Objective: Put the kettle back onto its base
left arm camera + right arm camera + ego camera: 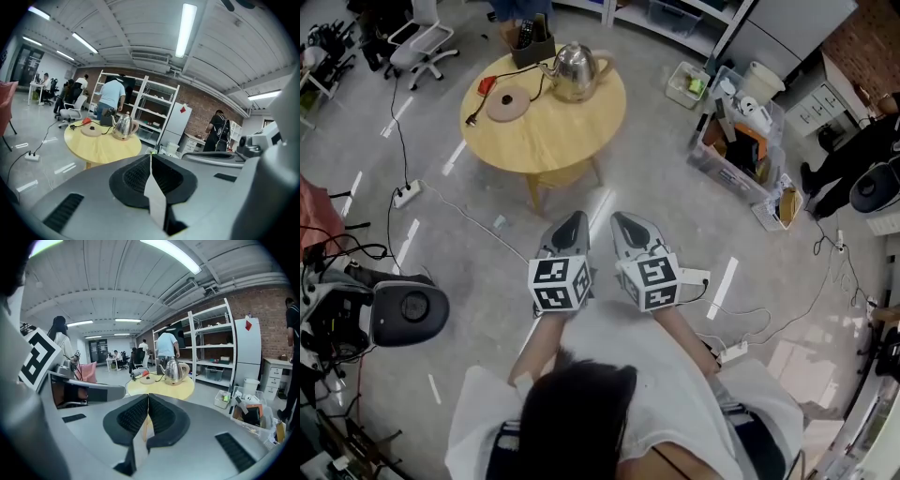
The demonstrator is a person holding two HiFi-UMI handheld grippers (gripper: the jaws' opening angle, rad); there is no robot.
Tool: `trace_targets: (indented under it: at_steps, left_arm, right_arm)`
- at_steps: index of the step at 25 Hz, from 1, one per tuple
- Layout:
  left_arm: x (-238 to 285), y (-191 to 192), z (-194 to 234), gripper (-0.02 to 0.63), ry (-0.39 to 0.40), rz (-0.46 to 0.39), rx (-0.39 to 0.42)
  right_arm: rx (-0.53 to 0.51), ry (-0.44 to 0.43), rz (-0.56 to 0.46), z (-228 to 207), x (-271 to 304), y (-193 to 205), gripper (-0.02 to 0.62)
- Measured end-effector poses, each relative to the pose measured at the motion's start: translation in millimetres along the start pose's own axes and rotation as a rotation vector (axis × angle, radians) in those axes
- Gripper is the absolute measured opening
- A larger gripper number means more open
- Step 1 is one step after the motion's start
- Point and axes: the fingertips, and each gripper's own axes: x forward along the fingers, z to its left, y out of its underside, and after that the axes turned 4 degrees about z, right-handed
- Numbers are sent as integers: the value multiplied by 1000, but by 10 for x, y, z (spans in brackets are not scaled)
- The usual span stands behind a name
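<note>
A steel kettle (575, 70) stands on the far side of a round wooden table (553, 131), off its round base (508, 103), which lies to the kettle's left with a black cord. Both grippers hover over the floor, well short of the table, and point toward it. The left gripper (574, 220) and the right gripper (620, 220) are side by side, both shut with nothing held. In the left gripper view the kettle (123, 127) and base (92, 131) show beyond the shut gripper (150, 157). The right gripper view shows the kettle (173, 372) past its gripper (148, 399).
A black box (532, 45) and a red plug (487, 84) also sit on the table. Storage bins (741, 141) stand to the right, with an office chair (427, 42) at the far left. Cables and a power strip (406, 194) lie on the floor. A person (111, 96) stands at the shelves.
</note>
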Motion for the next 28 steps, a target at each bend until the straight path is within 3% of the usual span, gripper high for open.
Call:
trace_targets:
  at_steps: [6,15,28]
  left_arm:
    - [153,-137,256,34,17,13,7]
    - [328,-384,637,34,36,21,26]
    - [444,-497,980,34,36,29,12]
  right_arm:
    - [17,-27,-5,74,341,-144,26]
    - [76,31,-13,15,753,-299,26]
    - [73,29,11,123,1107,-344,26]
